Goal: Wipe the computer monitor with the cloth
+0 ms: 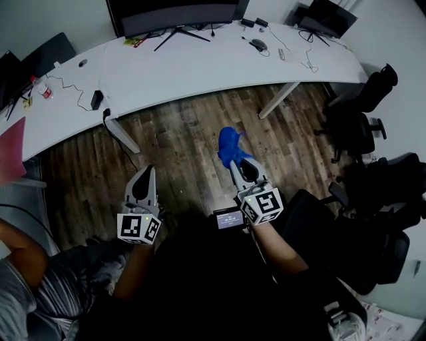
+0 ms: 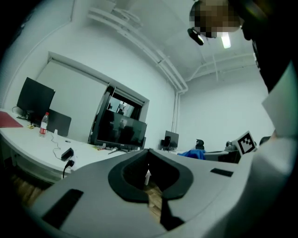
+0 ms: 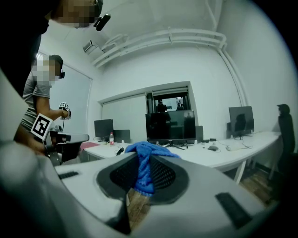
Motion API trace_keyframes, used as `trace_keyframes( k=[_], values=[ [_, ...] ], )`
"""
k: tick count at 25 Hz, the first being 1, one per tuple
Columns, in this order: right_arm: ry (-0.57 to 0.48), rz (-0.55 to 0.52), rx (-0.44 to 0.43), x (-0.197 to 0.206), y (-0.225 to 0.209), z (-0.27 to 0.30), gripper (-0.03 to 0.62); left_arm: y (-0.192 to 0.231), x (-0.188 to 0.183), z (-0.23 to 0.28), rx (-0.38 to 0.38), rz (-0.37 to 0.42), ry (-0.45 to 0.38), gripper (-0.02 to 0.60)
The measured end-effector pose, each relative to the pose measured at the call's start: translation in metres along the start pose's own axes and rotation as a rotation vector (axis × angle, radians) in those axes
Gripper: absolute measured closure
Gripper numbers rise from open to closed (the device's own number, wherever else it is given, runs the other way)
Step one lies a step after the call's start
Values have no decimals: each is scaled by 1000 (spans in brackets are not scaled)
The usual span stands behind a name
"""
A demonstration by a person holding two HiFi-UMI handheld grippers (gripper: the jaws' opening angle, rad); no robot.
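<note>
A large dark computer monitor (image 1: 176, 13) stands on its legs at the back of the white curved desk (image 1: 200, 66), well ahead of both grippers. My right gripper (image 1: 233, 162) hangs over the wooden floor, shut on a blue cloth (image 1: 230, 146) that bunches out past its tips. In the right gripper view the cloth (image 3: 143, 167) is pinched between the jaws, with the monitor (image 3: 170, 125) straight beyond. My left gripper (image 1: 147, 172) is shut with nothing in it. From the left gripper view the monitor (image 2: 118, 130) stands far off, left of centre.
A mouse (image 1: 258, 44), cables and a black power adapter (image 1: 97, 100) lie on the desk. A second monitor (image 1: 326, 16) is at the back right. Black office chairs (image 1: 363, 120) crowd the right side. Another person (image 1: 20, 280) with a gripper stands at the left.
</note>
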State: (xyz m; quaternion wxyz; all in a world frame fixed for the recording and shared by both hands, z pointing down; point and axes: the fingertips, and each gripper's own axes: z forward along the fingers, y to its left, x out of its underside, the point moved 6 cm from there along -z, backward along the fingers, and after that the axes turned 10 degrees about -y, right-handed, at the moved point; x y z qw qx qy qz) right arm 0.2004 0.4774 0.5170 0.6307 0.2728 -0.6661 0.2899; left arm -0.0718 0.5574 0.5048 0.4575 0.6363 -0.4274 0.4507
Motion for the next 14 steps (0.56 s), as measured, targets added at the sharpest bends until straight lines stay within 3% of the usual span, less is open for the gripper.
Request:
trace_keyframes(
  k=[2,6,11,14],
  values=[
    [-8,-18,-16,-5,1,-1,533,-7,-12,4,10,18,-31,588],
    [-22,-27,-58,-12,-4,-4,533,-21,-13,10,10,14,-13,588],
    [-16,-31,-76,-13,-25,-25,533,-50,-12,12,29,-76,-49,588],
    [-10,-25,-68,-10,-37,-34,533,-63,-15,14,54,-71,-69,588]
  ],
)
